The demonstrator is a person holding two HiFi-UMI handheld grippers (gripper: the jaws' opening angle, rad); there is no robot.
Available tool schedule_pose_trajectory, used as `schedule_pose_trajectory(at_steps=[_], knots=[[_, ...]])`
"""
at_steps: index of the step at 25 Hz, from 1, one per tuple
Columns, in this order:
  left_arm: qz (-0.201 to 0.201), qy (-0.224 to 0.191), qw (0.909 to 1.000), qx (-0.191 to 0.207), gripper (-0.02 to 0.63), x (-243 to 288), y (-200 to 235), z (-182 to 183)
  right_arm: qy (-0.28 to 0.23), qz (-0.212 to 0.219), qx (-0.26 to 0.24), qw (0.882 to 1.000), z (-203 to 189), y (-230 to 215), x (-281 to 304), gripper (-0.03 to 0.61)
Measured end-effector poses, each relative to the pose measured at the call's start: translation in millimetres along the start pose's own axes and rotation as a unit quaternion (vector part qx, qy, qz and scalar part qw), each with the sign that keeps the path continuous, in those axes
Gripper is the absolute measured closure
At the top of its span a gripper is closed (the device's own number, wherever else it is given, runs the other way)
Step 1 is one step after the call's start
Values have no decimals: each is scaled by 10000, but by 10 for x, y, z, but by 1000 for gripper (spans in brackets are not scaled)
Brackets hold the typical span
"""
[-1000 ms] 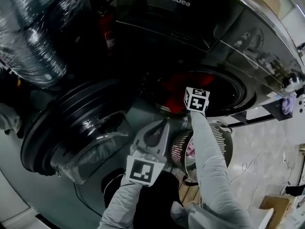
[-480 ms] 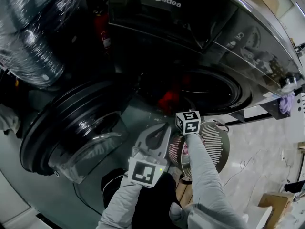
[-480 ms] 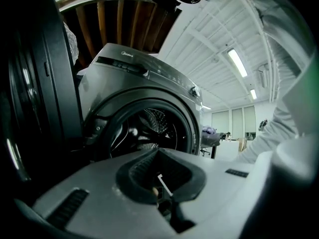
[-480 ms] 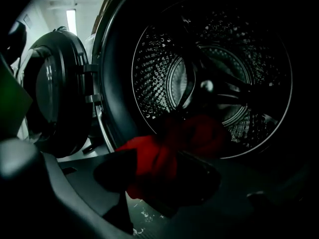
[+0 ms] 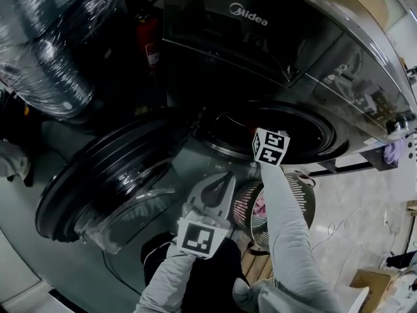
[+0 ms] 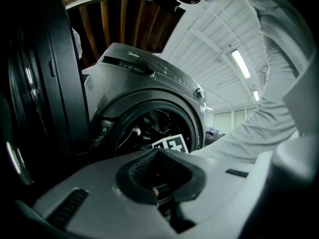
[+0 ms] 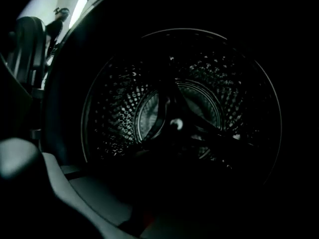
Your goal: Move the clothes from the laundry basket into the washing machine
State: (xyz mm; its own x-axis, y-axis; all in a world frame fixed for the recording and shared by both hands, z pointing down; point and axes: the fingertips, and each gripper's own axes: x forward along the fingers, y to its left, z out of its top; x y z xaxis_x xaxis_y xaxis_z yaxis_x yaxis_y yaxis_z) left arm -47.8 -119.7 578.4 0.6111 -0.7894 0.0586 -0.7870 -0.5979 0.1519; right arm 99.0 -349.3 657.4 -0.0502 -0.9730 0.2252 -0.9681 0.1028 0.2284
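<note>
Head view shows pink clothes [image 5: 260, 206] bunched in the laundry basket [image 5: 296, 194], just below the washing machine [image 5: 306, 64] mouth. They look soft, light and limp, so a raised fold is likely the best place to pinch. The right tool [image 5: 270, 146], at the drum mouth, has just been closing and is now shut, with nothing discernible between its jaws. The left tool [image 5: 225, 178] is closed and empty, beside the open door [image 5: 111, 181].
</note>
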Motion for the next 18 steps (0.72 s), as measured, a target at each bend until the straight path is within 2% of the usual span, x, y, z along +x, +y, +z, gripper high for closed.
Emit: schedule_pose_trajectory(at_steps=[2,3,4,10,14,18], knots=[[9,25,10000,-20,595,-7,22,32,416,-120,97,9990,-62,-72,80,538],[14,39,10000,-37,595,-13,35,58,598,-60,170,9980,-131,-67,66,421],[25,45,10000,-68,595,-23,47,95,683,12,224,9974,-177,-57,17,396],[119,191,9997,-130,595,-160,32,534,882,196,337,9953,-75,37,-439,387],[138,371,9990,-188,595,-271,-116,1033,976,408,382,9937,284,93,-845,387],[74,539,9985,-109,595,-337,-255,1685,1106,655,538,9902,751,122,-1305,387]])
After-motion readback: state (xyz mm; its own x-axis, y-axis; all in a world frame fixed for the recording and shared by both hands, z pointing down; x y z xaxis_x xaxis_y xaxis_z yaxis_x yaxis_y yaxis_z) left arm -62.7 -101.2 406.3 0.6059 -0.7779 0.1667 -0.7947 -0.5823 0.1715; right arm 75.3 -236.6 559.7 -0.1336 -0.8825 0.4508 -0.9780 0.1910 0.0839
